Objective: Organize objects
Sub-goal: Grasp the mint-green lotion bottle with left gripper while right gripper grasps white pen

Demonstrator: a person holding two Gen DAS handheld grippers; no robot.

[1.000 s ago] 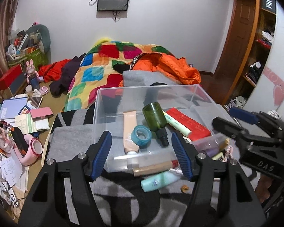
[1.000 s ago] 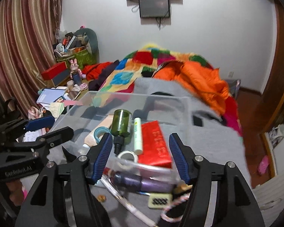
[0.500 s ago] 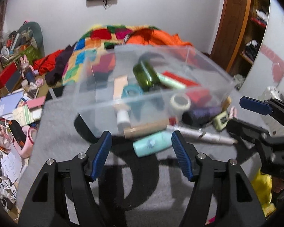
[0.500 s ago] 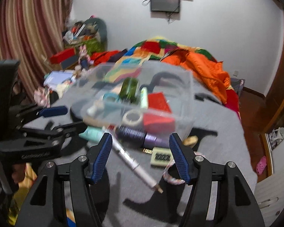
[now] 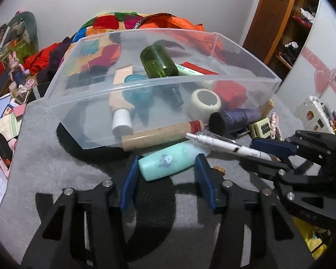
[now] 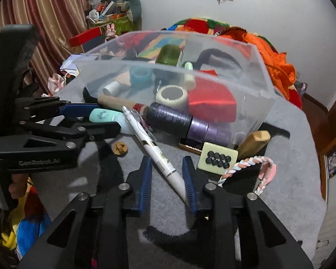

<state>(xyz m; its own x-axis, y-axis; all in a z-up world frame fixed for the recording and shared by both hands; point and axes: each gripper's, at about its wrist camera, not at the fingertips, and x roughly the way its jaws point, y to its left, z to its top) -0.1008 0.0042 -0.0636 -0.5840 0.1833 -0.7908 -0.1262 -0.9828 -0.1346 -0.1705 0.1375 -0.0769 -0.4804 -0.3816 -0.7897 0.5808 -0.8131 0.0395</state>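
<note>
A clear plastic bin [image 5: 159, 85] [image 6: 253, 89] on the grey mat holds a green bottle [image 5: 159, 61], blue tape roll [image 5: 137, 92], white tape roll [image 5: 205, 102], red box [image 6: 210, 103] and a tube. In front of it lie a mint bottle [image 5: 168, 162] [image 6: 105, 116], a tan tube [image 5: 156, 134], a purple spool [image 6: 170, 118] and a white pen [image 6: 159, 154] [image 5: 226, 145]. My left gripper [image 5: 165, 168] is open around the mint bottle. My right gripper [image 6: 165, 168] is open around the pen's near end.
A mahjong tile [image 6: 218, 158], braided cord [image 6: 253, 168], wooden block [image 6: 254, 141] and a small brown scrap [image 6: 120, 148] lie on the mat. A bed with a colourful quilt [image 5: 114, 22] is behind. Clutter covers the floor at left [image 5: 9, 112].
Both grippers have dropped and moved in toward the mat. The left now straddles the mint bottle, the right straddles the pen, and both jaws have narrowed.
</note>
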